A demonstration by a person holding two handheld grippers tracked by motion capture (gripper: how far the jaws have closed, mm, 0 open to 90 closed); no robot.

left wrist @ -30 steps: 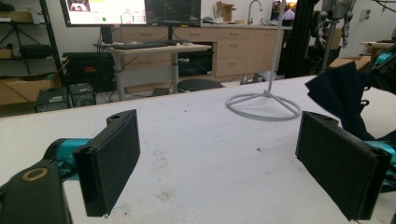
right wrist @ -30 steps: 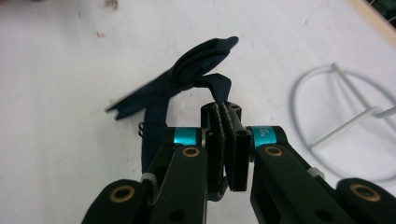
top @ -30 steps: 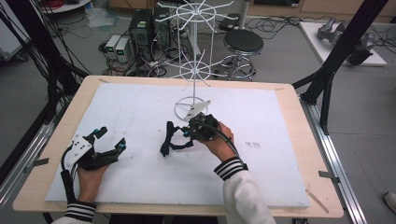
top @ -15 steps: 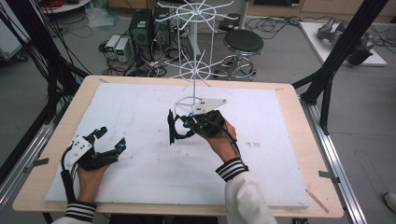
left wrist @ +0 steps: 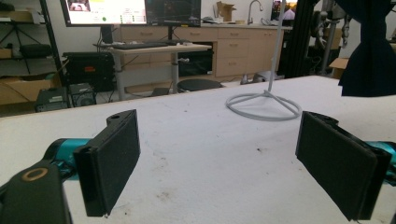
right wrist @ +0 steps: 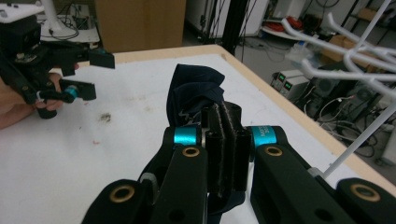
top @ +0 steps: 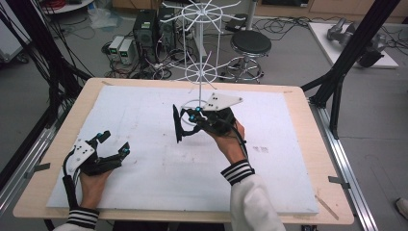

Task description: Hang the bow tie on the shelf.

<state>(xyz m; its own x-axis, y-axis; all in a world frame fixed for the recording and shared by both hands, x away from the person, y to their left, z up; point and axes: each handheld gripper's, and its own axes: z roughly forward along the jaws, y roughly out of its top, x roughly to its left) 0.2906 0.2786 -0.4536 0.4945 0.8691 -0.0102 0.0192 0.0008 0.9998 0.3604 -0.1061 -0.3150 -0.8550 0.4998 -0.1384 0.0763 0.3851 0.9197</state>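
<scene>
Resting at lower left on the bench (top: 308,144), the left claw (top: 113,147) gapes wide, empty. At centre, the right claw (top: 185,118) pinches a dark cloth (top: 177,124) beside the white hook rack (top: 199,72); lifting it clear before hooking probably works best.

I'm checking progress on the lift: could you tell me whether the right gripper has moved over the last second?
Yes. The right gripper, shut on the dark cloth, has moved away from the person, towards the rack's base ring.
</scene>
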